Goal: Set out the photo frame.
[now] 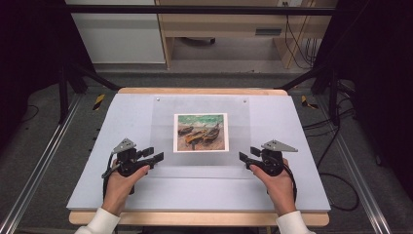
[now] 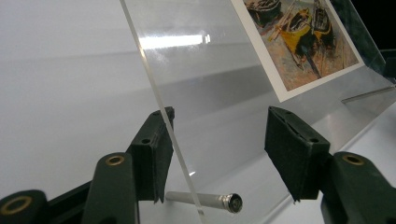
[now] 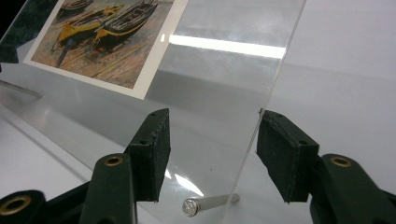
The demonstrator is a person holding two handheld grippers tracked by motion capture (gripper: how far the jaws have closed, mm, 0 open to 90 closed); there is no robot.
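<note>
Clear acrylic sheet [image 1: 202, 141] over boat print [image 1: 201, 132] lies mid-table. Left gripper [image 1: 157, 157] and right gripper [image 1: 245, 158] straddle its near corners, jaws apart, not yet clamped. Risk: uneven closing tilts the sheet on its standoff pin [image 2: 205, 199], print likely slides.

No readable text, label or number stands anywhere, not even on the boat print [image 1: 201, 132].
</note>
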